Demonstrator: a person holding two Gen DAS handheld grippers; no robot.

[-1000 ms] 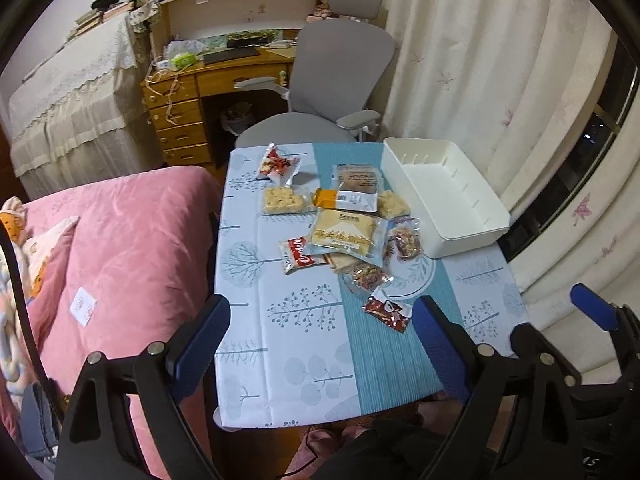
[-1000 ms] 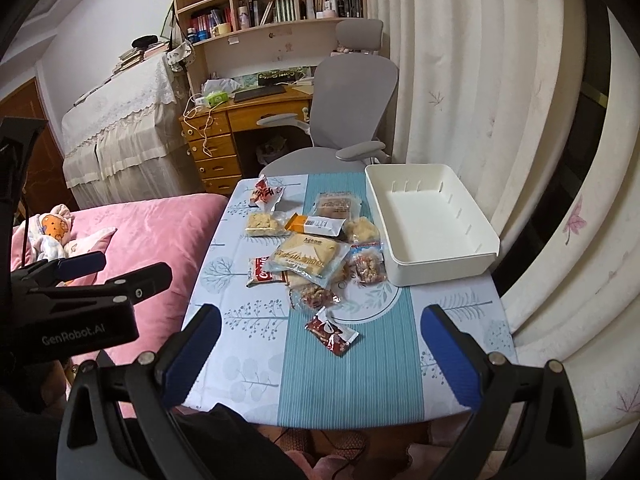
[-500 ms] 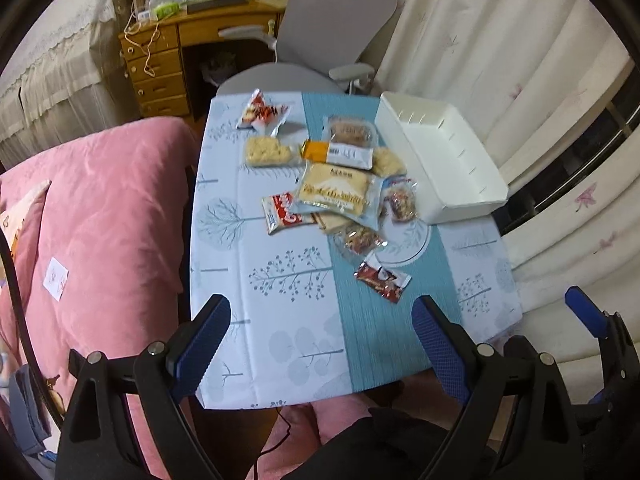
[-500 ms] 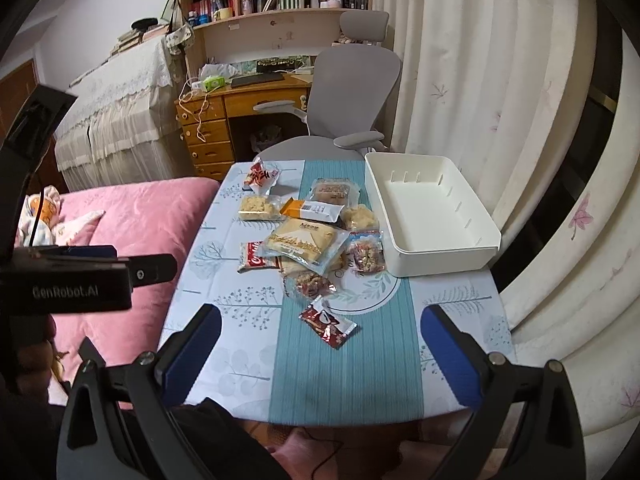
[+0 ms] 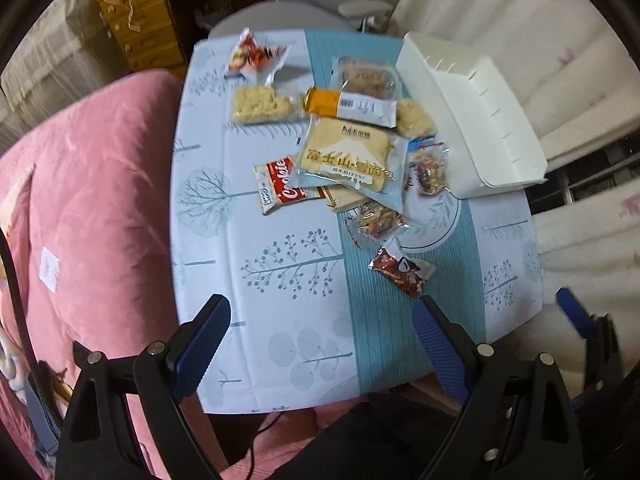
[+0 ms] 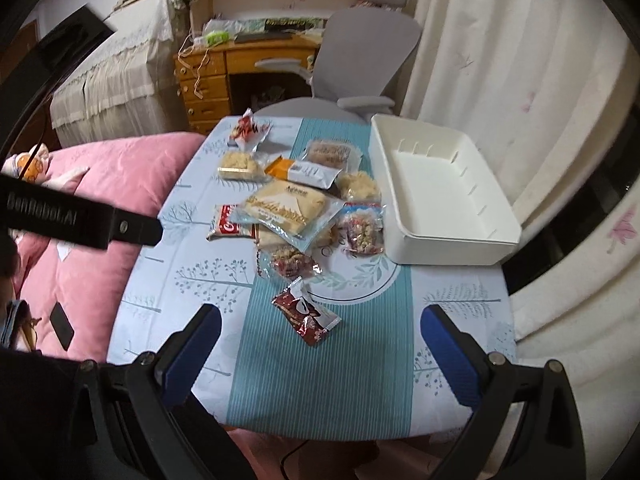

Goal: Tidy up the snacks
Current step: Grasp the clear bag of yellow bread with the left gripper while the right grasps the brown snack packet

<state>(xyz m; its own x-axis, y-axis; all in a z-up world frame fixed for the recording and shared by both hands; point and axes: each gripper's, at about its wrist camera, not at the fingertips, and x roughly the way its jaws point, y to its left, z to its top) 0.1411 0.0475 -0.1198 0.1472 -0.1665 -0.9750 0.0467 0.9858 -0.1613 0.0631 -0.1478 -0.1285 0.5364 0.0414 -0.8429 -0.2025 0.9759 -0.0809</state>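
Left gripper (image 5: 320,320) hangs w/ jaws spread wide, nothing in them, over the near table edge; right gripper (image 6: 318,332) likewise spread and empty, and the dark-red snack packet (image 6: 306,314) lies just ahead between its fingers, long axis slanting from far-left to near-right. So the right looks the nearer tool. Packet's glossy, crinkled, flat on the teal runner, apart from the snack pile (image 6: 296,204) behind it, w/ the empty white bin (image 6: 452,236) off to the right.
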